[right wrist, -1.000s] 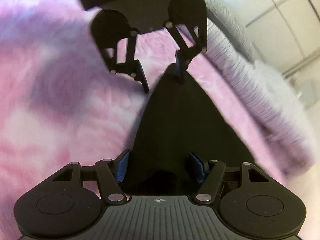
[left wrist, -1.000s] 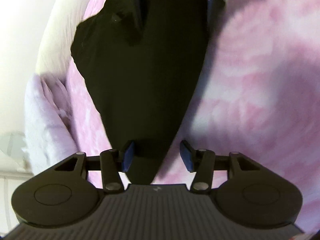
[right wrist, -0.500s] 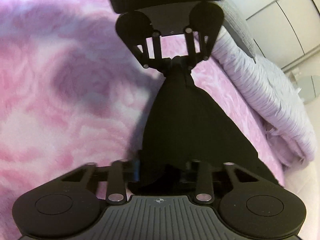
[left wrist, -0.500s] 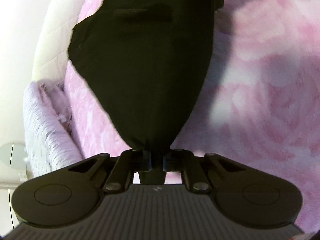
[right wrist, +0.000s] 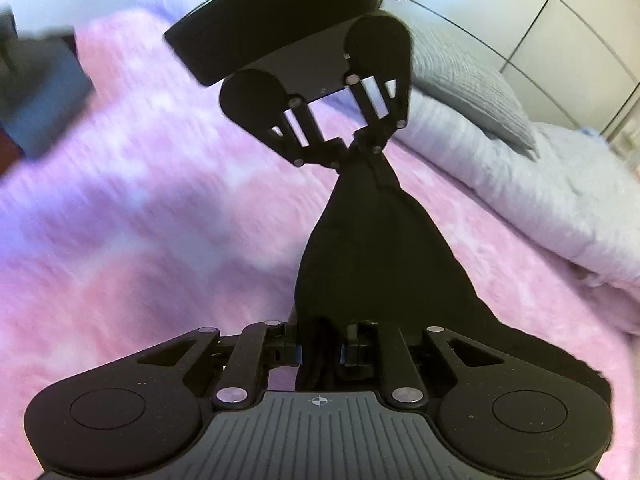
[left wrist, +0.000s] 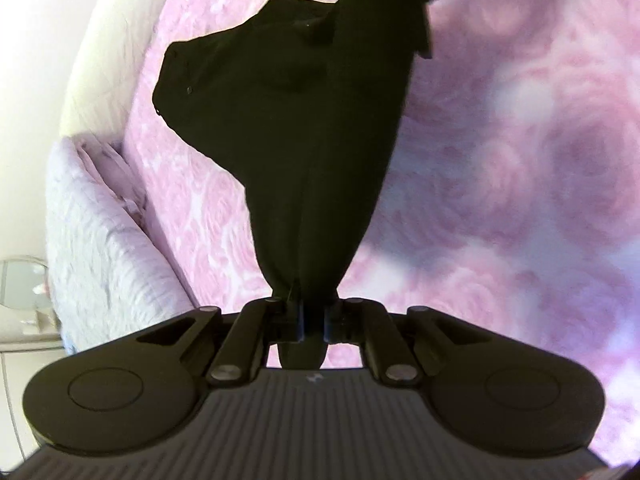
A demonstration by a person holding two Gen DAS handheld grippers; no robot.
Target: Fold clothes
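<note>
A black garment (left wrist: 312, 140) hangs stretched between my two grippers above a pink rose-patterned blanket (left wrist: 520, 160). My left gripper (left wrist: 313, 320) is shut on one end of it. My right gripper (right wrist: 320, 350) is shut on the other end. In the right wrist view the garment (right wrist: 372, 248) runs from my right gripper up to the left gripper (right wrist: 348, 152), which faces me and pinches the cloth. In the left wrist view the right gripper shows only as dark parts at the top edge. A loose part of the garment sags to the left.
The pink blanket (right wrist: 140, 220) covers a bed. A grey-lilac ribbed pillow or cover (right wrist: 500, 160) lies along one side, also in the left wrist view (left wrist: 100, 232). White closet doors (right wrist: 560, 20) stand behind. A dark blurred object (right wrist: 36, 80) sits at the left.
Both grippers were open around the garment's ends one second ago. They have closed on it and lifted it off the blanket, pulling it taut between them.
</note>
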